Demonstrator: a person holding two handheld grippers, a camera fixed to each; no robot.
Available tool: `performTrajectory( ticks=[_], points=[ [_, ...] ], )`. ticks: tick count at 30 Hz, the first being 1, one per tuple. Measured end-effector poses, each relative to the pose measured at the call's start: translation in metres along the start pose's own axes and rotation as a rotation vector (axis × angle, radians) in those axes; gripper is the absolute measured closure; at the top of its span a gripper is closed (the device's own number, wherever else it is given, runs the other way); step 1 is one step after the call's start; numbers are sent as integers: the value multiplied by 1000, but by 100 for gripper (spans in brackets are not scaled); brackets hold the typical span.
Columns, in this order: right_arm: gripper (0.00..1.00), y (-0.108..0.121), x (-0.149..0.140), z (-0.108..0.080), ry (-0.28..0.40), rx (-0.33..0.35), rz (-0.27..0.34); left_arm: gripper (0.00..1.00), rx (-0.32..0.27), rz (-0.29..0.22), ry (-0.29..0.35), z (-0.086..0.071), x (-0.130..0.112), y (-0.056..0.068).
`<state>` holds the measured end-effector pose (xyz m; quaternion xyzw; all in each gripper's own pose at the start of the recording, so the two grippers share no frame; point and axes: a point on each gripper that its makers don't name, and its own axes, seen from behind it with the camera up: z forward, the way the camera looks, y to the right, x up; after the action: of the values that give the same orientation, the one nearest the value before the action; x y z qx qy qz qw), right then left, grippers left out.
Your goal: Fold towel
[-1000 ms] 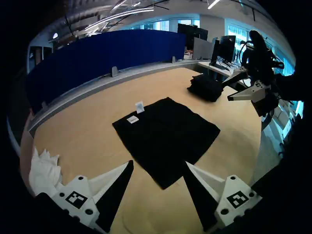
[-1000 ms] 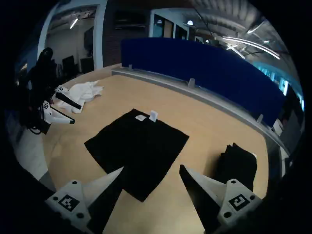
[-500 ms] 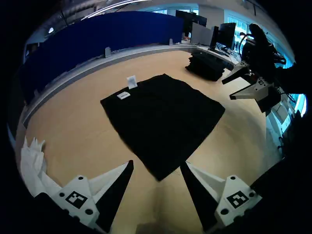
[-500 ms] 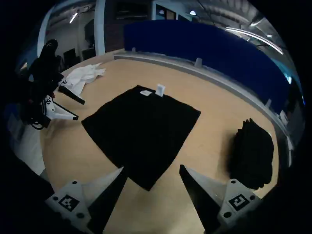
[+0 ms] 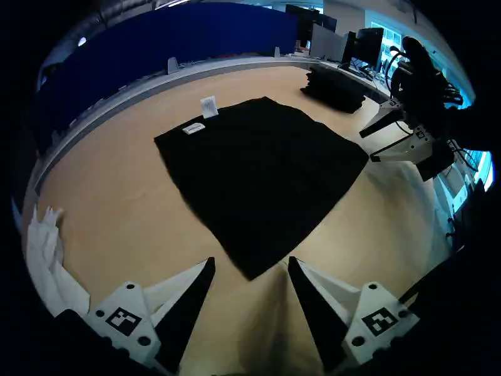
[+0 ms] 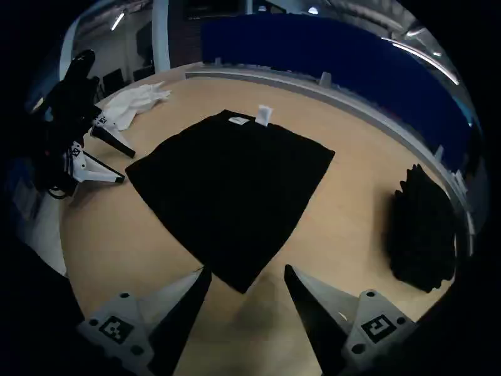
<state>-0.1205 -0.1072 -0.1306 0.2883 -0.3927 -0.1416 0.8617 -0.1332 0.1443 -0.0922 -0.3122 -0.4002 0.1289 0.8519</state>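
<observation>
Left gripper view shows my left claw (image 5: 250, 260) low over the wooden table (image 5: 113, 188), wide open and holding nothing. Just ahead of it, one corner of the black towel (image 5: 263, 175) points at the gap between its fingers. Far to the right, my right claw (image 5: 401, 135) hangs beside the towel's edge, open and empty too. In the right gripper view, another corner lies just in front of it. I think my job now is to grab these two corners. To do it well, I should go down flat, slip one finger under each corner, pinch only the cloth, and lift both sides together so the fold stays straight. The towel lies in the middle of the table, spread out flat and smooth. It is so dark that I cannot tell if it has creases. From left to right, I see a crumpled white cloth (image 5: 44, 250), then two little white tags (image 5: 208, 106) at the towel's far corner, then a pile of black towels (image 5: 335, 88).
</observation>
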Motion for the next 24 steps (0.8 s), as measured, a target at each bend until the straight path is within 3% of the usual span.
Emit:
performTrajectory(
  ticks=[7,13,24],
  points=[
    [28,-1,-10,4,-22,2,9,25,-5,-10,-16,0,-1,4],
    [33,-5,-14,8,-29,11,24,53,21,-29,-23,2,-1,0],
    [49,-8,-15,10,-26,4,22,64,50,-18,-30,5,-3,-5]
  ],
)
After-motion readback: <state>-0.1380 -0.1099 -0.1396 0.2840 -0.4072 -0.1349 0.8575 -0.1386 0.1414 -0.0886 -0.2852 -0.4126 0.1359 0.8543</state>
